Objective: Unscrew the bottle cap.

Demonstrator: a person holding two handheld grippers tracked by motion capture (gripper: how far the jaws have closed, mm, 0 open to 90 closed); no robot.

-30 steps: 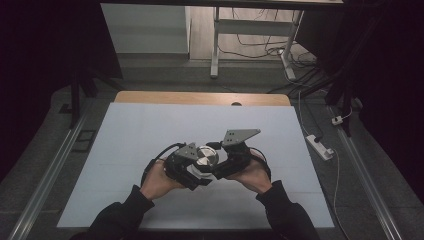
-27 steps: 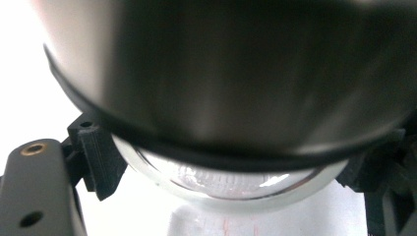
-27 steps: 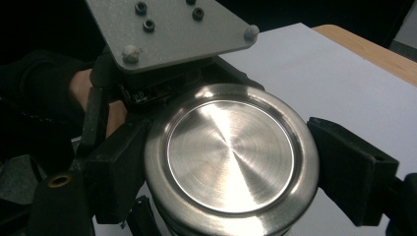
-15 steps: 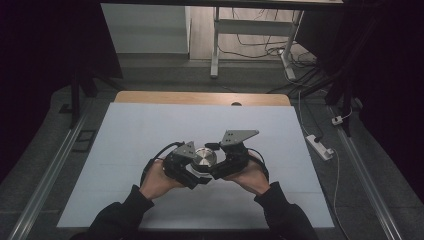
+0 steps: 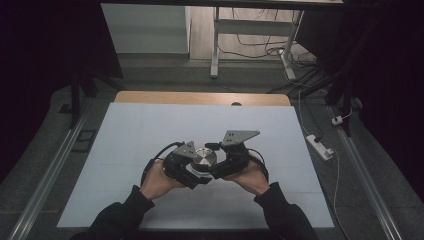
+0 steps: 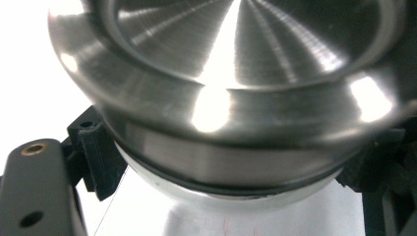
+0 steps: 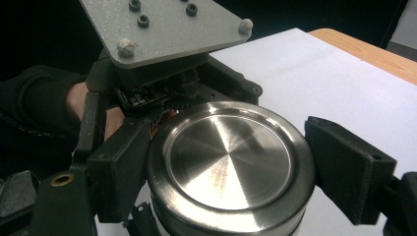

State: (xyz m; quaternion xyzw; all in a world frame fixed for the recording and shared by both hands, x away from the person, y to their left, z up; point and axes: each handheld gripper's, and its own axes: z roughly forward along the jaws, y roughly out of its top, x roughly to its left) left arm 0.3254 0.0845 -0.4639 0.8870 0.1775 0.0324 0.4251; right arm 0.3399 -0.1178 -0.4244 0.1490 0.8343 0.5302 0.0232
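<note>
Steel tin [image 5: 204,158] sits at lower centre of the high view above the white counter [image 5: 150,130], left tool [image 5: 192,170] and right tool [image 5: 220,162] both clamped on its sides, the right having just tightened.

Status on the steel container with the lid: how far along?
Done: both grippers have hold of the steel container over the white table. In hand: left gripper clamps the body; right gripper has its jaws on the lid, having just closed further. Left: the lid sits fully seated, so it looks not yet off.
</note>
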